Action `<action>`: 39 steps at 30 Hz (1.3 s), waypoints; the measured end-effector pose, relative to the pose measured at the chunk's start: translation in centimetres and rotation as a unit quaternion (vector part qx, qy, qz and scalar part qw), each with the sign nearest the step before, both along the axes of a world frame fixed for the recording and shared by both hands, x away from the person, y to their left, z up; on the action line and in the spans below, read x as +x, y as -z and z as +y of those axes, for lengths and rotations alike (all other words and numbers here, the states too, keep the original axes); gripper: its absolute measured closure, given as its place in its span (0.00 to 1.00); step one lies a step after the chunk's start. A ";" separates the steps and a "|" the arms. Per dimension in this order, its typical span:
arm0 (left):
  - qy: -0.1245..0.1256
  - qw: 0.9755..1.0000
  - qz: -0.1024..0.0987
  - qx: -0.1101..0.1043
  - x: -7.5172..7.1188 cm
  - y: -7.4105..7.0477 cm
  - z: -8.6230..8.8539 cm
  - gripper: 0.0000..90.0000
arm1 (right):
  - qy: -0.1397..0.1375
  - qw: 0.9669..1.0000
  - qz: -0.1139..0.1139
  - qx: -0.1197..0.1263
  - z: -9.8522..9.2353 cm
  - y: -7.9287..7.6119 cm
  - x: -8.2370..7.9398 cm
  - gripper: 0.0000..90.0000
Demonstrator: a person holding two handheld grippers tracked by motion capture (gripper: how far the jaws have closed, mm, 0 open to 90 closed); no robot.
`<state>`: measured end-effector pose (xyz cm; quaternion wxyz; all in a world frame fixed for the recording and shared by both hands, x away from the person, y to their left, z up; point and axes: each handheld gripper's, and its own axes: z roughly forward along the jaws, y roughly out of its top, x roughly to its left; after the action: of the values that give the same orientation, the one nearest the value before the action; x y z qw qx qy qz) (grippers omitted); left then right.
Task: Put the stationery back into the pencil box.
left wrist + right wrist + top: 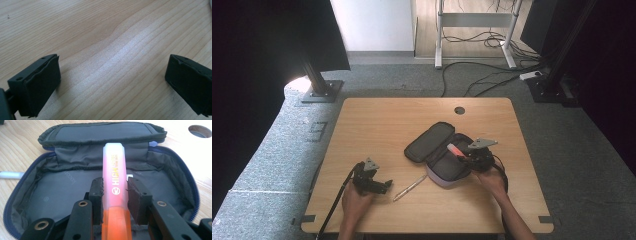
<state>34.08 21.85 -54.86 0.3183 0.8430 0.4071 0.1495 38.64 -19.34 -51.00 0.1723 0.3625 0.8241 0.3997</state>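
Observation:
An open grey pencil case point(447, 161) point(62, 190) lies at the table's middle right, its lid point(429, 141) point(100, 131) folded back. My right gripper point(467, 152) point(115, 192) is shut on an orange highlighter point(455, 149) point(114, 172), held just above the case's open compartment, cap pointing toward the lid. My left gripper point(384, 186) point(112, 82) rests near the front left of the table point(377, 120), jaws wide open over bare wood with nothing between them. A white pen point(410, 187) point(11, 175) lies on the table between the two grippers.
A round cable hole point(459, 110) point(200, 130) sits near the table's far edge. Beyond the table are stand bases, desk legs and cables on the grey floor.

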 end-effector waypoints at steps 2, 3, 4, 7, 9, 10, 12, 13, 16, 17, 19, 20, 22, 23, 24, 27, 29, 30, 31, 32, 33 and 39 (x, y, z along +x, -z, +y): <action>0.000 1.000 0.000 0.000 0.0 0.0 0.0 0.00 | 0.000 1.000 0.000 0.001 0.3 0.1 0.2 0.73; 0.000 1.000 0.000 0.000 0.0 0.0 0.0 0.00 | 0.001 1.000 0.001 0.003 0.5 0.3 0.3 0.73; 0.000 1.000 0.000 0.000 0.0 0.0 0.0 0.00 | 0.001 1.000 0.001 0.003 0.5 0.3 0.3 0.73; 0.000 1.000 0.000 0.000 0.0 0.0 0.0 0.00 | 0.003 1.000 0.001 0.004 1.1 0.7 0.5 0.73; 0.000 1.000 0.000 0.000 0.0 0.0 0.0 0.00 | 0.003 1.000 0.002 0.002 1.3 0.9 0.7 0.73; 0.000 1.000 0.000 0.000 0.0 0.0 0.0 0.00 | 0.003 1.000 0.002 0.002 1.3 0.9 0.7 0.73; 0.000 1.000 0.000 0.000 0.0 0.0 0.0 0.00 | 0.004 1.000 0.002 0.001 1.5 1.1 0.7 0.73; 0.000 1.000 0.000 0.000 0.0 0.0 0.0 0.00 | 0.004 1.000 0.002 0.002 1.6 1.2 0.8 0.73; 0.000 1.000 0.000 0.000 0.0 0.0 0.0 0.00 | 0.007 1.000 0.004 -0.001 1.8 1.5 1.0 0.73; 0.000 1.000 0.000 0.000 0.0 0.0 0.0 0.00 | 0.007 1.000 0.004 -0.001 1.8 1.6 1.0 0.73; 0.000 1.000 0.000 0.000 0.0 0.0 0.0 0.00 | 0.007 1.000 0.005 -0.001 1.9 1.8 1.1 0.73; 0.000 1.000 0.000 0.000 0.0 0.0 0.0 0.00 | 0.007 1.000 0.006 -0.001 2.0 1.9 1.2 0.73; 0.000 1.000 0.000 0.000 0.0 0.0 0.0 0.00 | 0.005 1.000 0.007 -0.005 2.2 2.2 1.2 0.73; 0.000 1.000 0.000 0.000 0.0 0.0 0.0 0.00 | 0.004 1.000 0.009 -0.007 2.3 2.2 1.2 0.73; 0.000 1.000 0.000 0.000 0.0 0.0 0.0 0.00 | 0.003 1.000 0.010 -0.008 2.3 2.3 1.2 0.73; 0.000 1.000 0.000 0.000 0.0 0.0 0.0 0.00 | -0.003 1.000 0.013 -0.009 2.5 2.4 1.2 0.72; 0.000 1.000 0.000 0.000 0.0 0.0 0.0 0.00 | -0.005 1.000 0.014 -0.012 2.6 2.3 1.2 0.72; 0.000 1.000 0.000 0.000 0.0 0.0 0.0 0.00 | -0.005 1.000 0.014 -0.012 2.6 2.3 1.2 0.72; 0.000 1.000 0.000 0.000 0.0 0.0 0.0 0.00 | -0.005 1.000 0.014 -0.012 2.6 2.2 1.2 0.72; 0.000 1.000 0.000 0.000 0.0 0.0 0.0 0.00 | -0.007 1.000 0.014 -0.009 2.5 2.1 1.2 0.71; 0.000 1.000 0.000 0.000 0.0 0.0 0.0 0.00 | -0.008 1.000 0.012 -0.005 2.4 1.9 1.1 0.70; 0.000 1.000 0.000 0.000 0.0 0.0 0.0 0.00 | -0.009 1.000 0.006 -0.003 2.3 1.1 0.9 0.66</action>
<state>34.09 21.86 -54.86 0.3182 0.8431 0.4069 0.1495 39.54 -17.05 -52.06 0.1645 0.3569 0.8296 0.3967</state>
